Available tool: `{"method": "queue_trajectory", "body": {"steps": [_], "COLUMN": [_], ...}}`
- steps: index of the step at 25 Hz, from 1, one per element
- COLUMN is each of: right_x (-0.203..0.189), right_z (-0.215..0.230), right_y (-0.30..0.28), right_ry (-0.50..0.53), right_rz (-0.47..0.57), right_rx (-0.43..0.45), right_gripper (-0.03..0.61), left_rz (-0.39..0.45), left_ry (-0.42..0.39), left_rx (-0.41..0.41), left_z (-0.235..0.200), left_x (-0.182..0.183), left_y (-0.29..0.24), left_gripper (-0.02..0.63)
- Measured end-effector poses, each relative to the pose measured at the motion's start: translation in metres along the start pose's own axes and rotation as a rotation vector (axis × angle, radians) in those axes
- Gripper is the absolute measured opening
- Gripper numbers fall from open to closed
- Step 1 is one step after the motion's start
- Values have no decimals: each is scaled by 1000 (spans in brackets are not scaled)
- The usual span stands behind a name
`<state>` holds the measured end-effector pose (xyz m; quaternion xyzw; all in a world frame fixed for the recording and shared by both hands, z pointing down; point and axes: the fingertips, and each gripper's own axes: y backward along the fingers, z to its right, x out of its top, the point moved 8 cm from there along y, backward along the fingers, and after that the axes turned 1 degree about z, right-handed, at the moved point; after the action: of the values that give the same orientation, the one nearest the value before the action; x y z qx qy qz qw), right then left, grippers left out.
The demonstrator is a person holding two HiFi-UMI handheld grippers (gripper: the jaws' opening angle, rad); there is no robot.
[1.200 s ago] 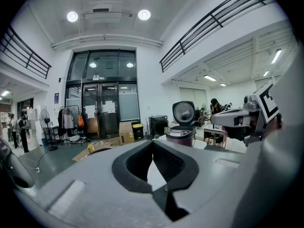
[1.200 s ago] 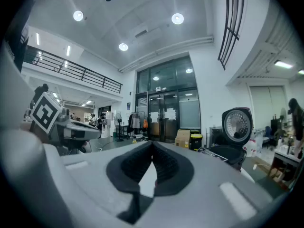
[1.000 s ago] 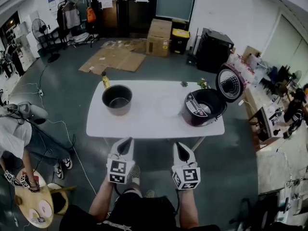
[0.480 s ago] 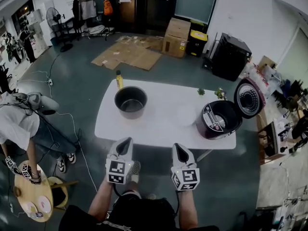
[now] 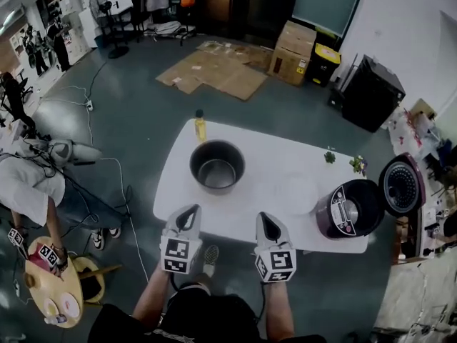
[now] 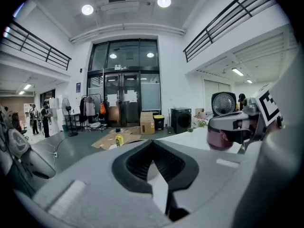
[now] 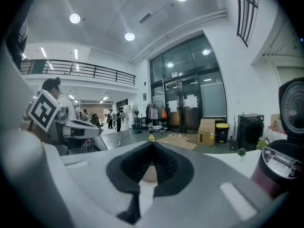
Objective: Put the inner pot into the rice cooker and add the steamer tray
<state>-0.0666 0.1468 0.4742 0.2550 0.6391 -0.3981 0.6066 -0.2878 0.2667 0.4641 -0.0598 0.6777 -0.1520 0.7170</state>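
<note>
Inner pot [image 5: 217, 165] stands open-mouthed on the left half of the white table [image 5: 275, 159], bare metal showing inside. Now the room: grey-green floor all round, and a person [image 5: 28, 191] leans over a small round table [image 5: 51, 297] well off the white table's left end. Beyond its far edge lie flattened cardboard [image 5: 221, 70], boxes [image 5: 296, 43], a yellow-lidded bin [image 5: 327, 56] and a black cabinet [image 5: 371, 91]. At the table's far-left corner stands a yellow bottle [image 5: 201, 126]. Right of centre there's a pale disc [image 5: 296, 191], too faint to name. Two small plants [image 5: 329, 157] sit at the far edge. The cooker [image 5: 350, 209] stands at the table's right end, lid [image 5: 402, 186] flipped up.

Writing? The cooker's panel has print, too small to read; each claw's cube wears square markers.

Left claw [image 5: 190, 210] hangs at the table's near edge, jaws together, gripping nothing, short of the pot. Right claw [image 5: 263, 217] is there too, closed and empty, nearer the table's middle than either pot or cooker.
</note>
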Motion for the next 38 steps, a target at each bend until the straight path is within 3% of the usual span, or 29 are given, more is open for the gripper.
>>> {"method": "queue_trajectory", "body": {"steps": [11, 24, 30, 34, 38], "right_x": [-18, -54, -70, -82, -94], "right_z": [10, 38, 54, 61, 60], "right_y": [-104, -196, -230, -248, -263], "right_ry": [-32, -75, -143, -186, -188], "right_rz": [-114, -270, -328, -384, -447], "right_rx": [22, -27, -39, -37, -27], "right_gripper": [3, 4, 218, 288, 305], "left_rz": [-88, -202, -224, -249, -266], "left_ry": [66, 89, 98, 104, 117], "left_rx": [-3, -24, -38, -43, -39], "left_z": [-61, -108, -120, -124, -127], "left_x": [-23, -50, -54, -60, -67], "left_y": [-73, -148, -174, -187, -194], "left_gripper": [11, 11, 11, 11, 11]}}
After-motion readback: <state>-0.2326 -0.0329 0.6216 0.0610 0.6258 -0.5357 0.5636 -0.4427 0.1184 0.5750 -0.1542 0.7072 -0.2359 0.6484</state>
